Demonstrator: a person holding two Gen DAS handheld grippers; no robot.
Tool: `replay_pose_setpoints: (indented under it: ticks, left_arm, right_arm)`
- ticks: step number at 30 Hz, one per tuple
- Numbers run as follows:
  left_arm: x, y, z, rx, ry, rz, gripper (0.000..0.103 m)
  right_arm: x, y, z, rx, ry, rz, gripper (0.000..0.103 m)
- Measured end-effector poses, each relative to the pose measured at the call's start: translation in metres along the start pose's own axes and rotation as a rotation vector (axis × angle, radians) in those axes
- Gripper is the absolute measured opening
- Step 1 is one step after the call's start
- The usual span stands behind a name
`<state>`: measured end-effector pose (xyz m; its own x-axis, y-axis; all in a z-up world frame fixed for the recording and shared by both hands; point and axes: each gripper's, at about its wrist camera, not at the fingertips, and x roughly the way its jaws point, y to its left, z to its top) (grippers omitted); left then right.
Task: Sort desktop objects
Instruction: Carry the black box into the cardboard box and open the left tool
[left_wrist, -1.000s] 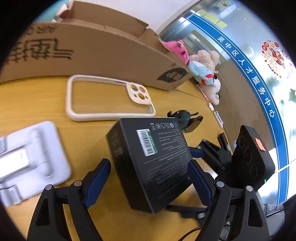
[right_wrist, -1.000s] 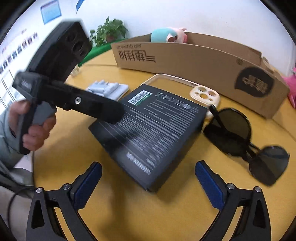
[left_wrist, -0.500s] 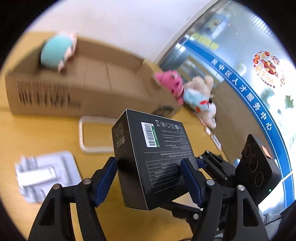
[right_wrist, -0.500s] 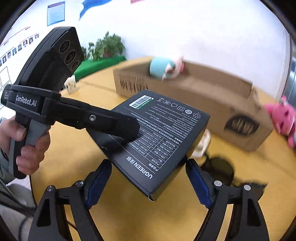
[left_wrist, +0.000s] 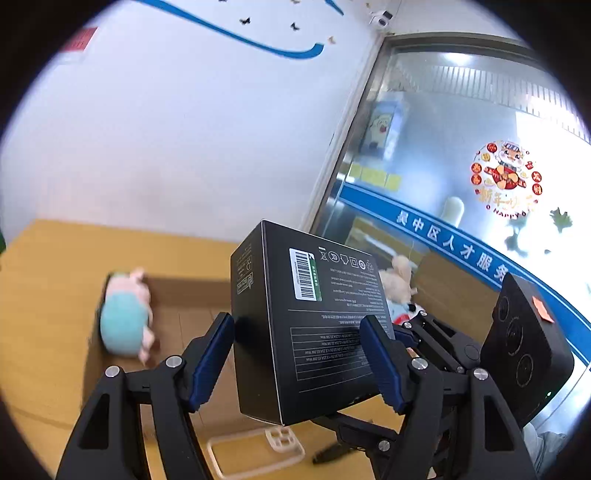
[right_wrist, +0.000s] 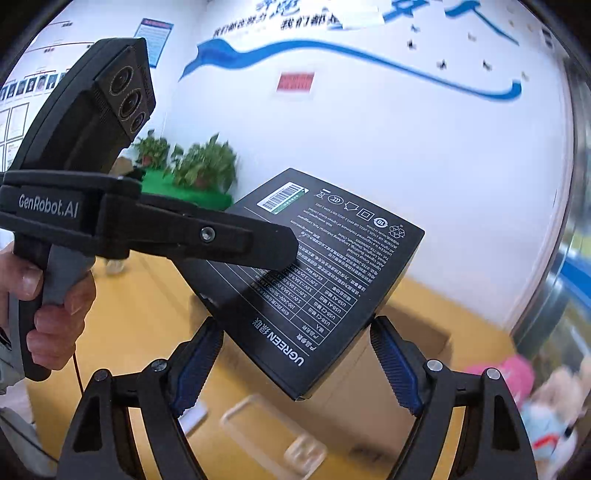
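Note:
A black carton with a barcode label (left_wrist: 314, 332) hangs in the air above the yellow table, and both grippers hold it. My left gripper (left_wrist: 295, 362) is shut on it, its blue pads (left_wrist: 210, 362) pressing the two long sides. My right gripper (right_wrist: 297, 365) is shut on the same black carton (right_wrist: 325, 266) near its printed end. In the right wrist view the left gripper's finger (right_wrist: 221, 240) lies across the carton's top, with a hand (right_wrist: 55, 302) on its grip. The right gripper's body (left_wrist: 517, 350) shows at the right of the left wrist view.
Below stands an open cardboard box (left_wrist: 184, 295) with a teal plush toy (left_wrist: 125, 325) inside. A clear phone case (left_wrist: 255, 454) and dark sunglasses (left_wrist: 332, 448) lie on the table (left_wrist: 44, 295). Pink and beige plush toys (right_wrist: 498, 373) sit at the right, potted plants (right_wrist: 199, 166) by the wall.
Both grippers closed on the black carton and lifted it off the table. Both views tilted upward, so the wall fills them and the table objects sank low.

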<state>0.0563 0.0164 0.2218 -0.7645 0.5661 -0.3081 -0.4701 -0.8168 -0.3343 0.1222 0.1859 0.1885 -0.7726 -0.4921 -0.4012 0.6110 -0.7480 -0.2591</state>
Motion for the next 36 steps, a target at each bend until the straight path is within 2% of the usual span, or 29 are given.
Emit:
replay_pose_setpoints:
  ticks: [4, 10, 13, 18, 23, 28, 33, 36]
  left_arm:
    - [0.012, 0.003, 0.048, 0.051, -0.062, 0.003, 0.070]
    - [0.051, 0.026, 0.102, 0.045, -0.104, 0.008, 0.070]
    - [0.077, 0.044, 0.119, 0.049, -0.088, 0.030, 0.070]
    - [0.142, 0.085, 0.128, 0.006, 0.007, 0.056, 0.070]
    - [0.214, 0.134, 0.098, -0.081, 0.147, 0.091, 0.070]
    - [0.275, 0.176, 0.048, -0.176, 0.305, 0.125, 0.070]
    - [0.324, 0.210, 0.002, -0.273, 0.475, 0.180, 0.070]
    - [0.338, 0.214, -0.012, -0.283, 0.532, 0.220, 0.070]
  right_arm:
    - [0.014, -0.033, 0.042, -0.013, -0.040, -0.004, 0.081]
    - [0.046, -0.087, 0.091, -0.009, -0.081, -0.005, 0.081]
    - [0.083, -0.114, 0.105, 0.001, -0.069, 0.014, 0.081]
    - [0.141, -0.154, 0.107, 0.041, 0.003, 0.059, 0.081]
    - [0.222, -0.186, 0.077, 0.090, 0.125, 0.129, 0.081]
    - [0.302, -0.196, 0.011, 0.162, 0.278, 0.208, 0.081]
    - [0.354, -0.197, -0.051, 0.245, 0.398, 0.297, 0.081]
    - [0.385, -0.198, -0.072, 0.256, 0.463, 0.317, 0.081]
